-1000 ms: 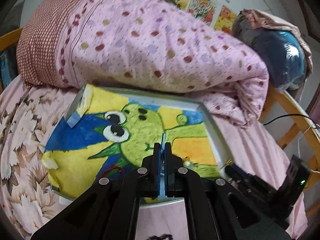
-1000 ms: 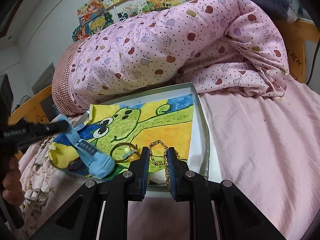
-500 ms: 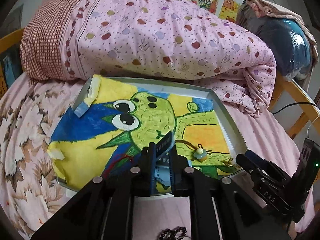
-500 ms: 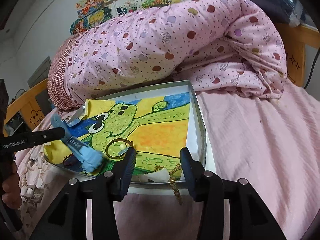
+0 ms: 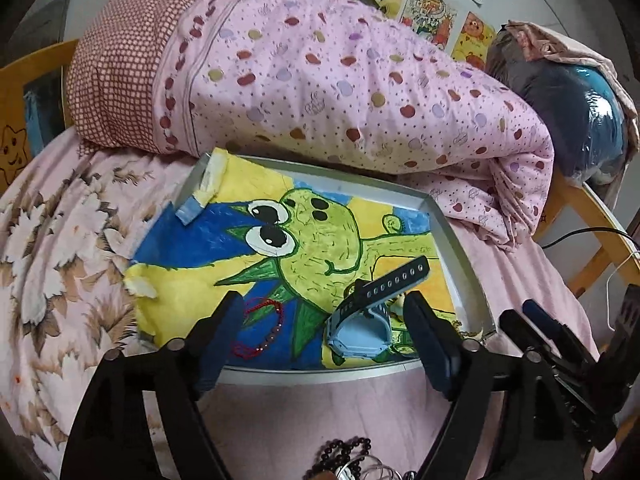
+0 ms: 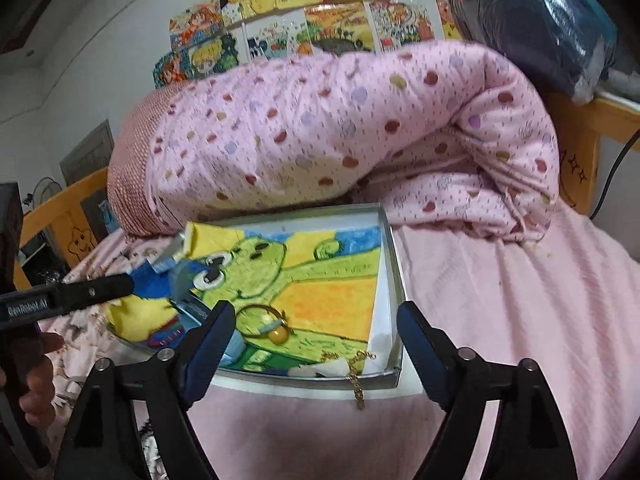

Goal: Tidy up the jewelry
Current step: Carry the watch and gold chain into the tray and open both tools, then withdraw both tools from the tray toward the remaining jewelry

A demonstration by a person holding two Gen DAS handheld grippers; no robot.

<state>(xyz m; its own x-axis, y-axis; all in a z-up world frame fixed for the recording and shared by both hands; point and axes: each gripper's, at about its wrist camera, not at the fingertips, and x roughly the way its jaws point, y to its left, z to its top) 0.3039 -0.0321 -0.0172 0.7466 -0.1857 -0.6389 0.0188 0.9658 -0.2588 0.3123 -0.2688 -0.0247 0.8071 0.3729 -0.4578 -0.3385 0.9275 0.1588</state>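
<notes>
Both grippers stood spread wide, pinching nothing. Between the left gripper's [image 5: 324, 320] fingers a blue watch [image 5: 362, 330] lay in the metal tray [image 5: 460, 248], a red bracelet [image 5: 262, 326] just left. A gold chain [image 6: 356, 376] draped over the tray's near rim between the right gripper's [image 6: 316, 328] fingers.

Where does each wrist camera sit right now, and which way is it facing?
Left wrist: behind the open left gripper, looking across the shallow silver metal tray at the light-blue strap watch and red bead bracelet.
Right wrist: behind the open right gripper, facing the tray's near right corner, where the gold chain hangs over the rim; the person's left hand shows.
Shared: tray, watch, folded pink dotted quilt.
</notes>
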